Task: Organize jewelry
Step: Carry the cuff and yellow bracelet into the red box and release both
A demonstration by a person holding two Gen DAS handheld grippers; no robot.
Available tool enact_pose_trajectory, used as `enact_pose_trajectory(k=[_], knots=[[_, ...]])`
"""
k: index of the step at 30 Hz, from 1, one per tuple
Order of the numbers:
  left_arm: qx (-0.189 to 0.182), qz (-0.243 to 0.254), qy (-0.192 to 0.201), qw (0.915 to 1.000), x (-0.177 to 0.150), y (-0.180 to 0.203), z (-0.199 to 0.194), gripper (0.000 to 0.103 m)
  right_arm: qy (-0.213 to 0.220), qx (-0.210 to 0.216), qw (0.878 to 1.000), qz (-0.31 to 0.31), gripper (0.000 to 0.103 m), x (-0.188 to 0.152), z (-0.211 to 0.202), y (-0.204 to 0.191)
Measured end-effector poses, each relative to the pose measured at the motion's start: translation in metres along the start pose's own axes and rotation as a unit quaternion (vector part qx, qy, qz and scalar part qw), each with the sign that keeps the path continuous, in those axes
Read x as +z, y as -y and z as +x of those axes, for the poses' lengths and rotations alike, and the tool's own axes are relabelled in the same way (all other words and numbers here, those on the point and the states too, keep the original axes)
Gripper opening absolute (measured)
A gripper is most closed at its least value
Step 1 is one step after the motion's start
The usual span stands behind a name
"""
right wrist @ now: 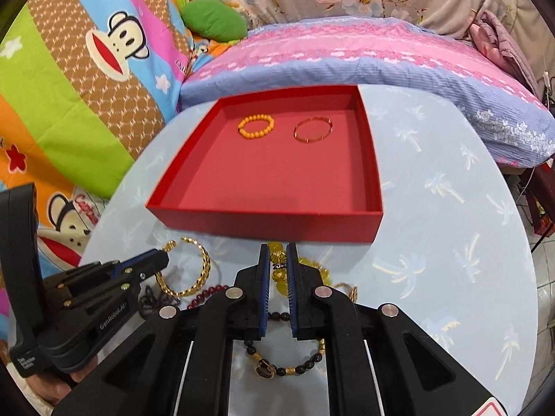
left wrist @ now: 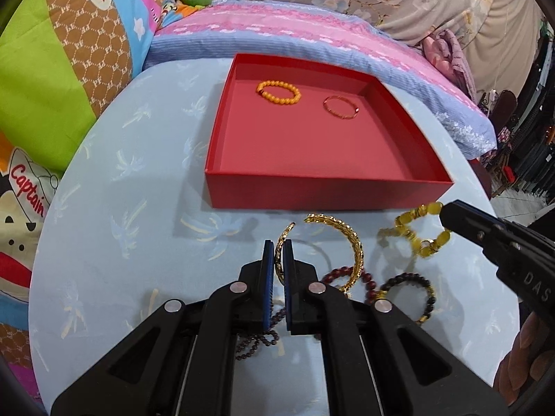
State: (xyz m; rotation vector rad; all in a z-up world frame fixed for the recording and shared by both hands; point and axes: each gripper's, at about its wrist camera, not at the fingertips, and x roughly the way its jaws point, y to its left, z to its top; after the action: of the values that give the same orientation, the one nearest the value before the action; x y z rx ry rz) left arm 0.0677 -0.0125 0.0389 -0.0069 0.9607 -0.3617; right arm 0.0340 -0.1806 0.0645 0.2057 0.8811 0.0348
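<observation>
2 bracelets in the red box (left wrist: 326, 194) so far. Left gripper (left wrist: 278, 260) pinching gold bangle (left wrist: 347, 242), right gripper (right wrist: 277, 267) clamped on yellow bead bracelet (left wrist: 412, 232); ~3 more w/ dark beads left just in front of box.

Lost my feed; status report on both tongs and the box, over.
Left tongs shut on gold open bangle. Right tongs shut on yellow glass-bead bracelet. Red cardboard box unobstructed.

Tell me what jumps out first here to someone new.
The red box in the middle of the round blue table, with an orange bead bracelet and a thin red bangle at its far end. In front of it, the left gripper pinches a gold cuff bangle and the right gripper a yellow bead bracelet.
</observation>
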Motion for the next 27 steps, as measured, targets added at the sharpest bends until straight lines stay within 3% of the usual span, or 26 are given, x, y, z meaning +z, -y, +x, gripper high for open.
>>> enact_pose_trajectory(k=[8,20,27], knots=[[-0.014,0.01,0.019,0.9997,0.025,0.007,-0.014,0.005,0.038,0.006,0.999,0.022,0.009,0.037,-0.02,0.016],[-0.002,0.025,0.047,0.9986,0.103,0.008,0.005,0.005,0.103,-0.014,0.994,0.024,0.009,0.115,-0.019,0.035],[0.011,0.025,0.021,0.9994,0.128,0.005,0.05,0.005,0.082,-0.007,0.995,0.048,0.009,0.137,0.019,0.051]])
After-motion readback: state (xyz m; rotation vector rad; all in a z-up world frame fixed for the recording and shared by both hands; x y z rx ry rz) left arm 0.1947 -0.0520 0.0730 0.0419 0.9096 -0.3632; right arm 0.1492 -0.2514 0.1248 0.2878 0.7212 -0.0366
